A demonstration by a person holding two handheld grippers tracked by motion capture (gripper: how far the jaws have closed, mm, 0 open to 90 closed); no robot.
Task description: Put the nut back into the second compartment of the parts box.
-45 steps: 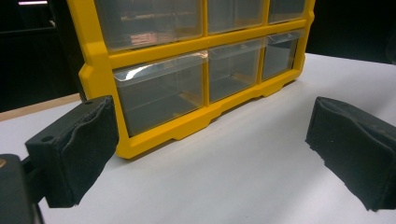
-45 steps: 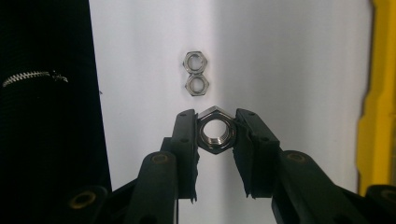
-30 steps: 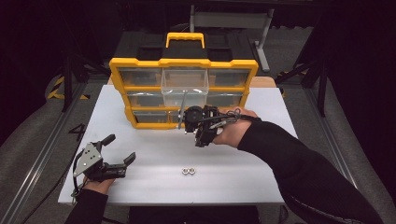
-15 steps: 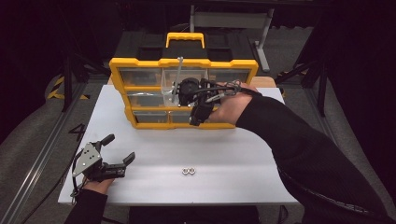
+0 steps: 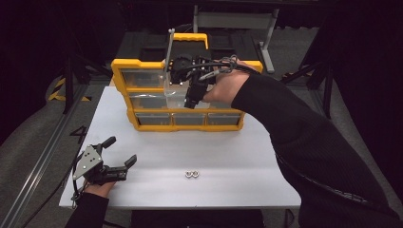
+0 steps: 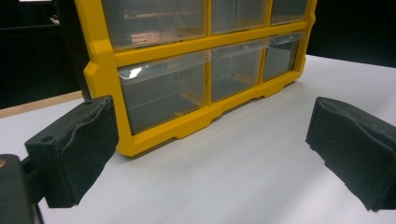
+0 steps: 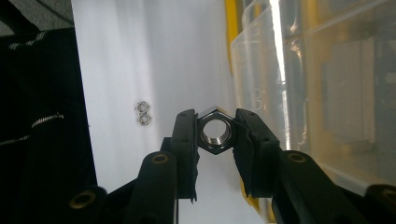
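A yellow organiser point(image 5: 142, 121) with clear drawers stands at the back of the white table point(image 5: 247, 156). Its upper middle drawer point(image 5: 175, 90) is pulled out. My right gripper point(image 5: 192, 100) hangs over that drawer, pointing down. In the right gripper view its pads point(image 7: 186, 135) are shut on a steel hex nut point(image 7: 215, 135), beside the clear drawer wall point(image 7: 261, 70). My left gripper point(image 5: 121, 150) rests at the table's front left, open and with nothing in it; in the left gripper view its jaws point(image 6: 212, 154) stand wide, facing the organiser's lower drawers point(image 6: 163, 93).
Two small nuts point(image 5: 192, 175) lie touching each other near the table's front middle, also seen below in the right gripper view point(image 7: 143, 113). The organiser's yellow handle point(image 5: 192, 38) rises at the back. Dark floor and stands surround the table.
My right gripper has risen from in front of the organiser's lower rows to above the pulled-out drawer, still holding the nut. The left gripper has not moved.
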